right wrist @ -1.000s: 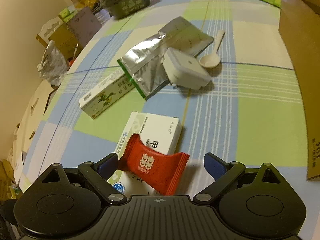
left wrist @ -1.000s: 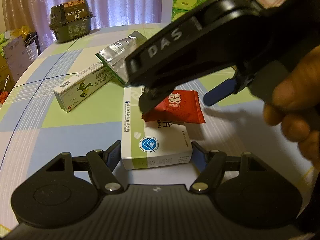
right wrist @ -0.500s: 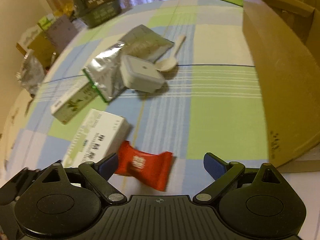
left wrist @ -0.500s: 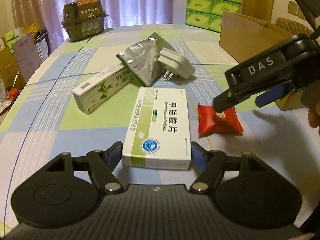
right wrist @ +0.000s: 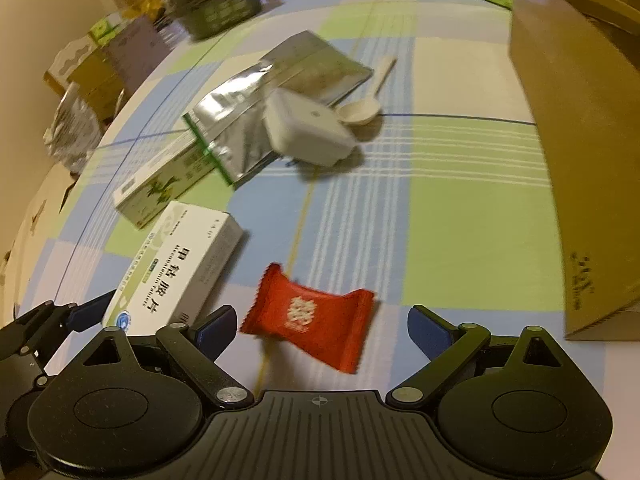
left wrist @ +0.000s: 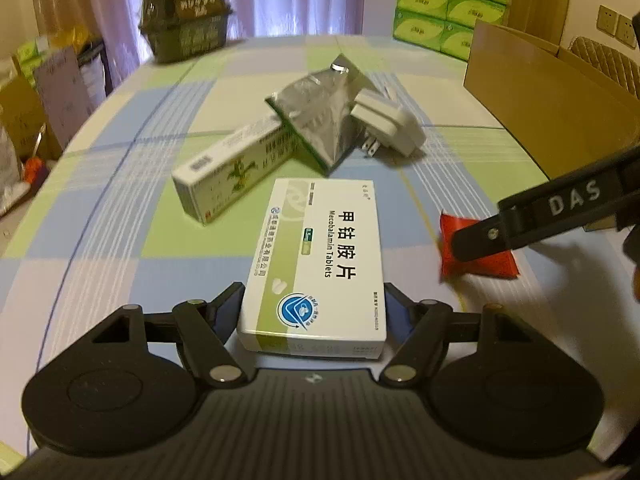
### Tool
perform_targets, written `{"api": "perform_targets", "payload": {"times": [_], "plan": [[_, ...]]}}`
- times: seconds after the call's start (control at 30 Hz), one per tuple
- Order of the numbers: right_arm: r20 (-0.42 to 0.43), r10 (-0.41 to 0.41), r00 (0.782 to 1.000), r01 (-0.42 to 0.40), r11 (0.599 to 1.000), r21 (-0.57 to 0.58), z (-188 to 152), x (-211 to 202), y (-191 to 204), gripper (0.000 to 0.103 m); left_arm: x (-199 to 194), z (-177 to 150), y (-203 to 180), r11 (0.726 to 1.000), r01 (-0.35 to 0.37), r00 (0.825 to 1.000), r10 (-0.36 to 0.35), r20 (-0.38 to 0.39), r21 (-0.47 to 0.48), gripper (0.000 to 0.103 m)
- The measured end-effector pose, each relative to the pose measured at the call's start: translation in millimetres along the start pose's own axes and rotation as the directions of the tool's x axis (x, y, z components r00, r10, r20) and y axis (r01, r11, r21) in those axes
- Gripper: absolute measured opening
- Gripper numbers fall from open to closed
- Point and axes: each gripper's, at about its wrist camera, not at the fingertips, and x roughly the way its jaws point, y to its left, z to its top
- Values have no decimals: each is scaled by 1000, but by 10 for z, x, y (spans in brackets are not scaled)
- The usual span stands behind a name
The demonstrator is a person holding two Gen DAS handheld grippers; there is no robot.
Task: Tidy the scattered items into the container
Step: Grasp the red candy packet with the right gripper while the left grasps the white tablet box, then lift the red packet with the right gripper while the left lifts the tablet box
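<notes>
A white and green tablet box (left wrist: 320, 248) lies on the checked tablecloth, its near end between the fingers of my open left gripper (left wrist: 314, 312). To its right a red candy packet (right wrist: 308, 324) rests on the cloth, between the spread fingers of my open right gripper (right wrist: 320, 330). One right finger (left wrist: 480, 236) crosses in front of the packet (left wrist: 476, 264) in the left wrist view. Farther back lie a long green and white carton (left wrist: 232, 172), a silver foil pouch (left wrist: 316, 120), a white plug adapter (left wrist: 388, 124) and a white spoon (right wrist: 360, 108). The open cardboard box (right wrist: 560, 160) stands at the right.
A dark green basket (left wrist: 184, 20) sits at the table's far end, with green tissue packs (left wrist: 440, 4) stacked behind the cardboard box (left wrist: 540, 108). Boxes and bags (right wrist: 80, 92) crowd the floor past the table's left edge.
The red packet was on top of the tablet box; it now lies on the cloth to the box's right. My right gripper has swung right with it. My left gripper has stayed around the box.
</notes>
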Motion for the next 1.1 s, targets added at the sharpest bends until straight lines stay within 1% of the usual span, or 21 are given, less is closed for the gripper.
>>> {"api": "perform_targets", "payload": {"times": [0.17, 0.3, 0.33, 0.37, 0.43, 0.47, 0.5, 0.53, 0.57, 0.6, 0.7, 0.9, 1.1], "plan": [[11, -12, 1000, 12, 1000, 4, 3, 96, 81, 97, -61, 48, 91, 1000, -2, 1000, 2, 10, 4, 73], [23, -43, 999, 44, 999, -14, -1, 157, 142, 97, -92, 96, 148, 1000, 4, 1000, -4, 23, 5, 73], [28, -57, 998, 58, 998, -32, -4, 155, 163, 89, -96, 105, 159, 1000, 6, 1000, -6, 24, 3, 73], [36, -81, 996, 83, 995, -64, -8, 145, 192, 70, -99, 109, 171, 1000, 8, 1000, -8, 23, 0, 73], [36, -104, 994, 107, 990, -97, -14, 131, 192, 58, -89, 115, 178, 1000, 15, 1000, -14, 17, -1, 73], [35, -107, 994, 110, 989, -97, -17, 119, 168, 49, -81, 116, 172, 1000, 19, 1000, -19, 14, 4, 73], [34, -109, 993, 112, 989, -95, -20, 103, 141, 45, -76, 120, 161, 1000, 22, 1000, -22, 11, 10, 73], [31, -107, 994, 110, 990, -90, -25, 88, 114, 37, -65, 129, 147, 1000, 26, 1000, -26, 6, 18, 74], [27, -108, 994, 110, 990, -88, -31, 74, 93, 22, -53, 140, 133, 999, 31, 1000, -31, 2, 26, 75], [25, -111, 993, 113, 989, -91, -41, 61, 83, 22, -40, 151, 120, 999, 35, 999, -35, -3, 33, 77], [27, -97, 995, 99, 992, -76, -56, 33, 41, 22, -7, 197, 95, 998, 41, 999, -41, -2, 52, 78], [45, -63, 997, 63, 998, -14, -32, 24, -28, 22, 55, 277, 118, 997, 56, 998, -56, -3, 52, 79], [60, -61, 996, 62, 998, -16, -28, 41, -19, 22, 134, 305, 108, 996, 67, 998, -66, -22, 65, 80]]}}
